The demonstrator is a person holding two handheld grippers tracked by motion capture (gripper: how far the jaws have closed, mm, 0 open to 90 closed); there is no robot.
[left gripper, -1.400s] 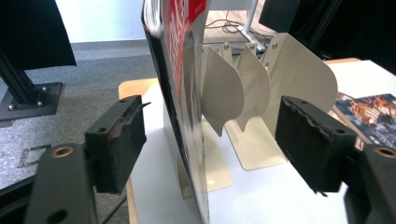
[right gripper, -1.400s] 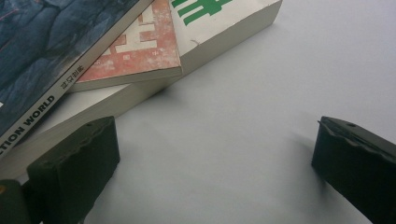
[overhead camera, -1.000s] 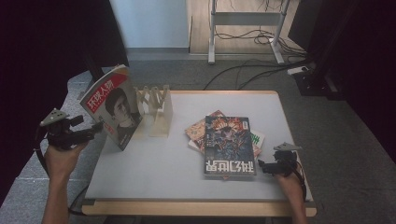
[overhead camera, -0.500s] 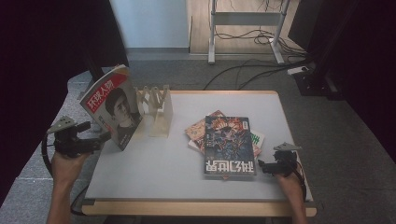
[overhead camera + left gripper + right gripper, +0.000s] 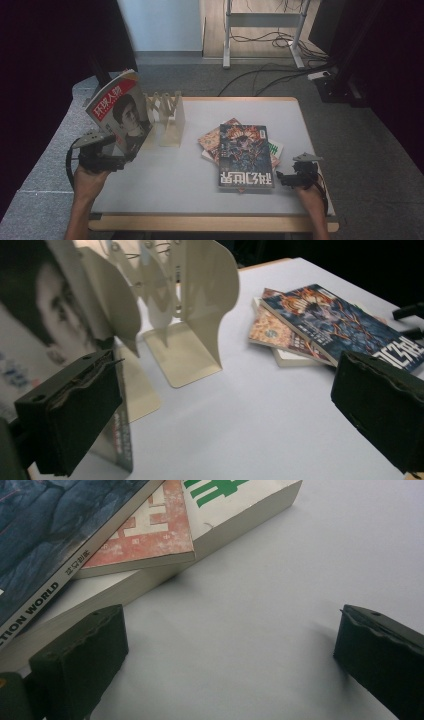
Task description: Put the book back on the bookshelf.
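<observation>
A red-covered magazine (image 5: 120, 112) with a face on it stands upright at the table's left and leans on a beige bookend rack (image 5: 167, 117). My left gripper (image 5: 125, 159) sits low in front of the magazine's near corner. Its jaws have just been opening and nothing is pressed between them. In the left gripper view the magazine (image 5: 35, 340) stands just past the left jaw, with the rack (image 5: 200, 315) behind it. My left gripper (image 5: 225, 415) is open there. My right gripper (image 5: 281, 178) rests open on the table beside a stack of books (image 5: 245, 155).
The stack has a dark blue book (image 5: 55, 525) on top, an orange one (image 5: 150, 535) under it and a white one (image 5: 240, 505) lowest. My right gripper (image 5: 230, 665) frames bare grey tabletop (image 5: 200, 200). Floor cables lie beyond the far edge.
My left gripper has drawn back from the magazine, down and toward the near edge, and its jaws have spread. The magazine stays leaning on the rack. The right gripper has not moved.
</observation>
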